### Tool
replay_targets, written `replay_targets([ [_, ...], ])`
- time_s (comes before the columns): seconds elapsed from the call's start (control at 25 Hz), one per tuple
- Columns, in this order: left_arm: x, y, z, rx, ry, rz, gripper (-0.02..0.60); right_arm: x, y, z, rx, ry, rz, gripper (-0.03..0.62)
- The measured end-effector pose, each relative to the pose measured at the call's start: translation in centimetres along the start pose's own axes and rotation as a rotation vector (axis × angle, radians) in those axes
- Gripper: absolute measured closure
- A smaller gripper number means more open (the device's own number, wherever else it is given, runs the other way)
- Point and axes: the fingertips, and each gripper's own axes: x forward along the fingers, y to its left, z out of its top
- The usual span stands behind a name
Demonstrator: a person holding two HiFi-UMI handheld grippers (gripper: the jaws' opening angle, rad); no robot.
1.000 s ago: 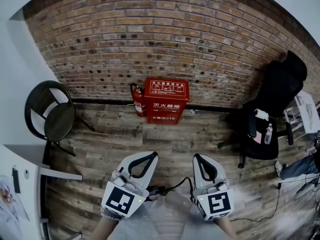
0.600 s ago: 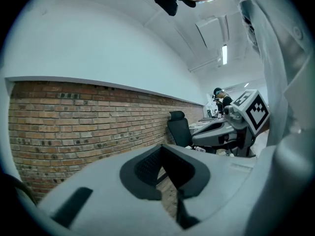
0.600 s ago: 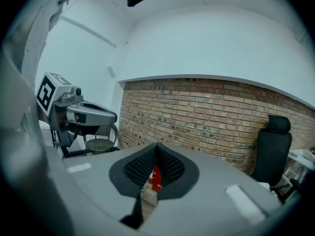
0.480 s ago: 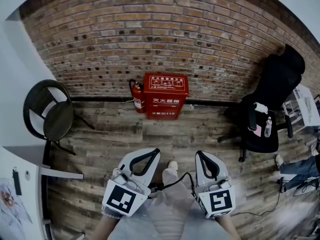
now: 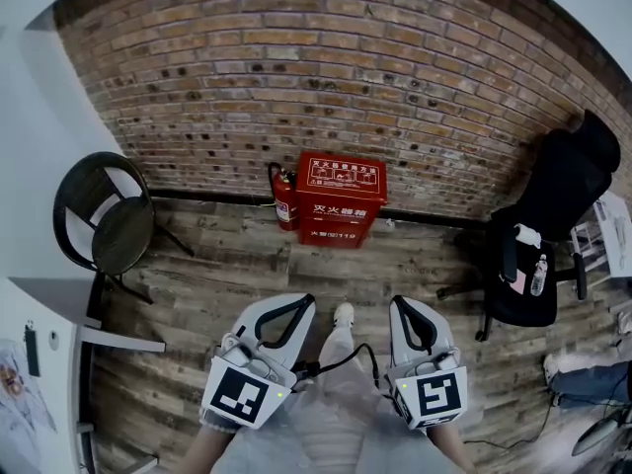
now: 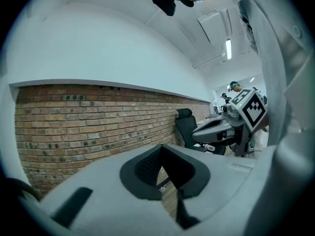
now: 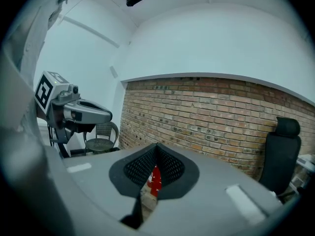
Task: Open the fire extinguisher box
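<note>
The red fire extinguisher box [image 5: 340,199] stands shut on the wooden floor against the brick wall, with a red extinguisher [image 5: 285,197] at its left side. Both grippers are low in the head view, well short of the box and pointing toward it. My left gripper [image 5: 307,300] is shut and empty, its jaws meeting at the tip [image 6: 161,147]. My right gripper [image 5: 395,303] is shut and empty too. In the right gripper view the red box [image 7: 155,180] shows through the gap behind the closed jaw tips [image 7: 157,145].
A black round chair [image 5: 104,215] stands at the left by a white wall. A black office chair [image 5: 548,235] stands at the right. A white desk edge [image 5: 39,334] is at lower left. A leg and white shoe [image 5: 343,315] show between the grippers.
The person has stepped forward: a white shoe now shows between the grippers. The box sits slightly more to the right and the office chair has slid toward the right edge. Both grippers stay shut.
</note>
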Motion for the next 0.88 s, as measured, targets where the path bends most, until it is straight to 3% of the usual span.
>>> replay_targets([
  [0.88, 17.0, 11.3, -1.2, -0.033, 0.084, 0.133, 0.581, 17.6, -14.1, 1.0, -0.018, -0.004, 0.130, 0.585],
])
